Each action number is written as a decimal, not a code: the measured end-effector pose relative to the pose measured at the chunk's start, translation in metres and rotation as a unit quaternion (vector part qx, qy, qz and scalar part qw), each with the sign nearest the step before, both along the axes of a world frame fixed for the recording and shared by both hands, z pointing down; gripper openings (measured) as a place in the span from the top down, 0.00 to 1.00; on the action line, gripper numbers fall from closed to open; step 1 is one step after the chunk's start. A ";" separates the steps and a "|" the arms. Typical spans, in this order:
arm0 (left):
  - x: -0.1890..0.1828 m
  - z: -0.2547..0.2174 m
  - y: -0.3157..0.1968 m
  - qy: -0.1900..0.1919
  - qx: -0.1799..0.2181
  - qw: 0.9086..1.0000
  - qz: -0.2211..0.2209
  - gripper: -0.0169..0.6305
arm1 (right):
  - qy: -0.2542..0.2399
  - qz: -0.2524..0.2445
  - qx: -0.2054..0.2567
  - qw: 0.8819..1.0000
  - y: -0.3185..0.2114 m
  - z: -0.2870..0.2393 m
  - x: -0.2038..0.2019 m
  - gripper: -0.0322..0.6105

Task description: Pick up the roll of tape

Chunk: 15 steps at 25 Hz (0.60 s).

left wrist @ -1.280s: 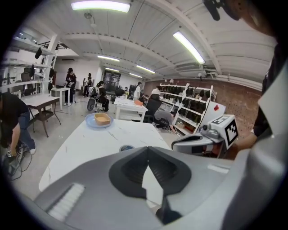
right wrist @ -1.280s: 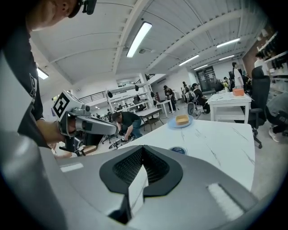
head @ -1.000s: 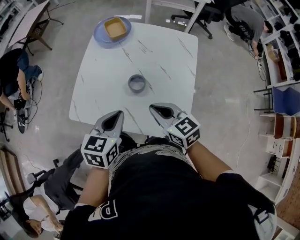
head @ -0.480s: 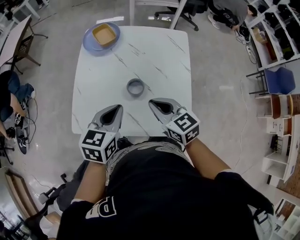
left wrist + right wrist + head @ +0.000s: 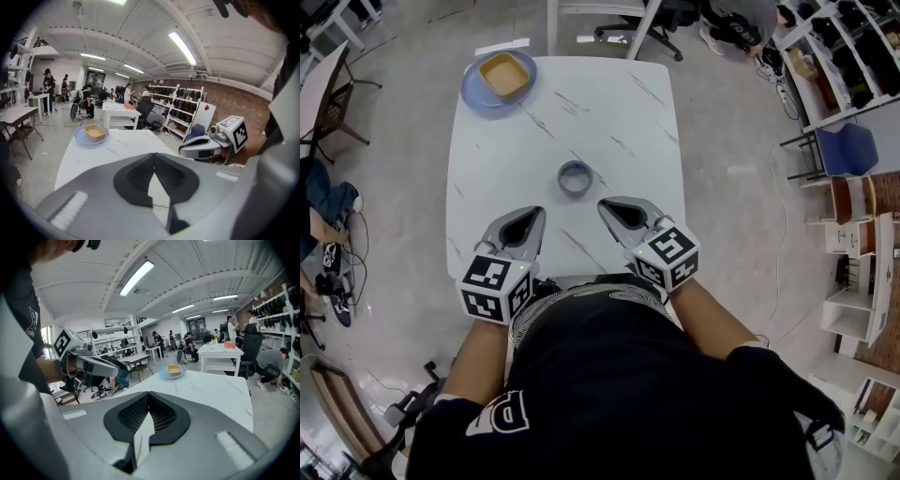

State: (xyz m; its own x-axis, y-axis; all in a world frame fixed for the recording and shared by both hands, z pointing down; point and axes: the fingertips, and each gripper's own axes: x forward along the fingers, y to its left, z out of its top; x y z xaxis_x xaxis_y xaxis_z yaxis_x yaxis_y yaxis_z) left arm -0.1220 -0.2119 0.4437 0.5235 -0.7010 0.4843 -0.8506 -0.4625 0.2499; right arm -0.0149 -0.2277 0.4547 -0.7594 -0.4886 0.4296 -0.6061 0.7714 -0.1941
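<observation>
Holding left gripper (image 5: pixel 528 223) and right gripper (image 5: pixel 617 212) short of the roll of tape (image 5: pixel 575 176), fingers together, empty; likely needing one pair spread before straddling its wall.

Tape (image 5: pixel 575 177) sits on the counter (image 5: pixel 619 112), about mid-width and a touch nearer the front edge than the back, with nothing touching it. Way off at the far-left corner there's a plate (image 5: pixel 475 94), a bowl (image 5: pixel 505 75) resting in it. Over the near edge, the left hand-held gripper (image 5: pixel 528 220) and the right hand-held gripper (image 5: pixel 614 208) hang side by side, and the tape lies ahead of them, in line with the gap between the two. A chair (image 5: pixel 666 14) stands behind the counter, and shelves (image 5: pixel 834 42) stand off to the right.
</observation>
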 end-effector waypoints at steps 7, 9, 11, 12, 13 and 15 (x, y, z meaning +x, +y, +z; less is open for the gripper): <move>-0.005 0.000 0.000 0.005 0.002 1.000 0.007 0.88 | 0.001 0.011 0.005 1.000 0.001 -0.003 -0.006 0.95; -0.005 -0.001 0.001 0.007 0.003 1.000 0.008 0.88 | 0.001 0.014 0.007 1.000 0.000 -0.005 -0.006 0.95; -0.006 -0.002 0.001 0.008 0.004 1.000 0.008 0.88 | 0.000 0.015 0.010 1.000 0.000 -0.007 -0.007 0.95; -0.007 -0.002 0.001 0.008 0.004 1.000 0.007 0.88 | 0.000 0.014 0.011 1.000 0.000 -0.007 -0.008 0.95; -0.008 -0.002 0.000 0.009 0.005 1.000 0.006 0.88 | -0.001 0.012 0.011 1.000 0.000 -0.008 -0.009 0.95; -0.009 -0.002 0.000 0.009 0.005 1.000 0.004 0.88 | 0.000 0.009 0.014 1.000 0.000 -0.008 -0.010 0.95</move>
State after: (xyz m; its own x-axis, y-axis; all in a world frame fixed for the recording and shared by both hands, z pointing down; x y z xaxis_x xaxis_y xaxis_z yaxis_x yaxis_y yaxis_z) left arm -0.1308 -0.2121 0.4419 0.5382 -0.7016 0.4671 -0.8420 -0.4720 0.2612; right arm -0.0252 -0.2280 0.4467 -0.7506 -0.5140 0.4153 -0.6199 0.7653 -0.1731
